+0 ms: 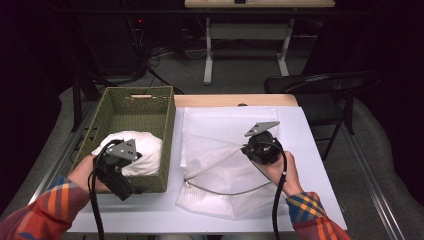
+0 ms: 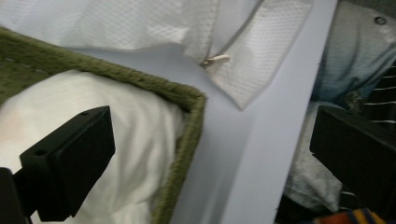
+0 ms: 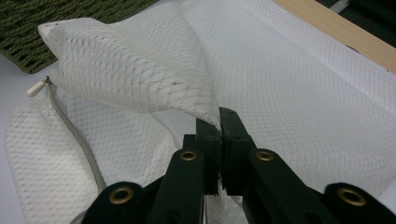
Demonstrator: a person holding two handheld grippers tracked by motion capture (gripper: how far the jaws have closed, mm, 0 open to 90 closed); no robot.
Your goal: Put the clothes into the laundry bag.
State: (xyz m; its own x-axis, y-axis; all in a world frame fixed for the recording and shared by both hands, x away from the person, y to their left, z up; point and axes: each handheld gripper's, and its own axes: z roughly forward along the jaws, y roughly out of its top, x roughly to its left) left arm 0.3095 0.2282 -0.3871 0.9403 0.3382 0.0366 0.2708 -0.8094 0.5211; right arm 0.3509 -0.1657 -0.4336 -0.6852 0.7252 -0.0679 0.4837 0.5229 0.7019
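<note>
Dark room beyond; a white-covered surface [image 1: 320,165] carries a green woven basket [image 1: 167,125] along its left edge and a white mesh laundry bag [image 1: 215,165] across its middle. I hold the right hand-held gripper [image 3: 219,123] with its jaws pinched tight on a fold of the mesh, which lifts one layer into a peak and leaves the zippered mouth gaping toward the near edge. The zipper [image 1: 225,191] curves along that mouth, and its pull [image 2: 215,60] lies near the basket's near right corner. My left hand-held gripper [image 1: 129,186] hangs over the basket's near edge with its jaws wide and nothing between them. Below it, a bundled white cloth [image 1: 142,152] sits in the near part of the basket.

Judged step: take the cloth from the basket and feed it into the bag.

To do it well, I would:
- Keep the right pinch steady and high, so the mouth stays open and the upper layer does not sag.
- Bring the left jaws down onto the top of the bundle, taking a thick fold, not a loose edge that could slip or let the cloth unroll.
- Lift clear of the basket wall before crossing, since a snag there could drag the basket.
- Enter the mouth low, beneath the raised layer, away from the zipper teeth.
</note>
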